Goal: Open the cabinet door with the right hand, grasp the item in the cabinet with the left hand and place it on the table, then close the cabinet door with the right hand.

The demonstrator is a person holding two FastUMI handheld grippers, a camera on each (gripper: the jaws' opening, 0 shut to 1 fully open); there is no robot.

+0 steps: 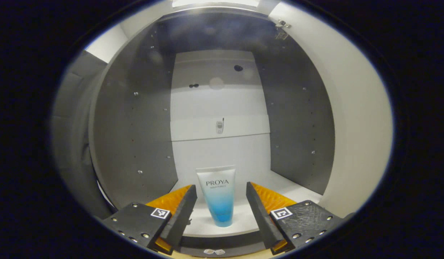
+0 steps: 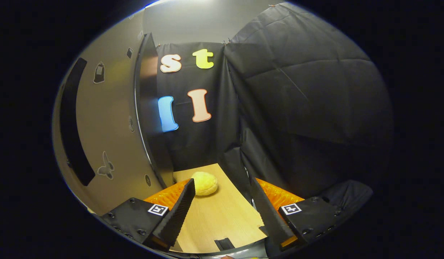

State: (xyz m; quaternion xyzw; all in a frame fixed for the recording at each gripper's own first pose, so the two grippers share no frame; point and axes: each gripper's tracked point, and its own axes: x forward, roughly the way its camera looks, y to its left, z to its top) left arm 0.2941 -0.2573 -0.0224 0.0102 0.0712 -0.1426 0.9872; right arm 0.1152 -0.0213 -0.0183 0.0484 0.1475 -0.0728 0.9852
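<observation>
**Blue-white tube waits between spread fingers**

Blue-and-white tube (image 1: 218, 196) stands upright near the front edge of the cabinet (image 1: 135, 126) floor. Left gripper (image 1: 221, 196) fingers are apart, flanking it without touching: push in level, then squeeze mid-body. Right gripper (image 2: 222, 201) hangs spread and empty beside the open door (image 2: 110, 118), over the surface (image 2: 222, 219).

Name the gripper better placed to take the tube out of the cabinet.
Left. The left gripper is open with the upright tube centred between its fingers inside the cabinet. The right gripper faces the table beside the open door.
</observation>
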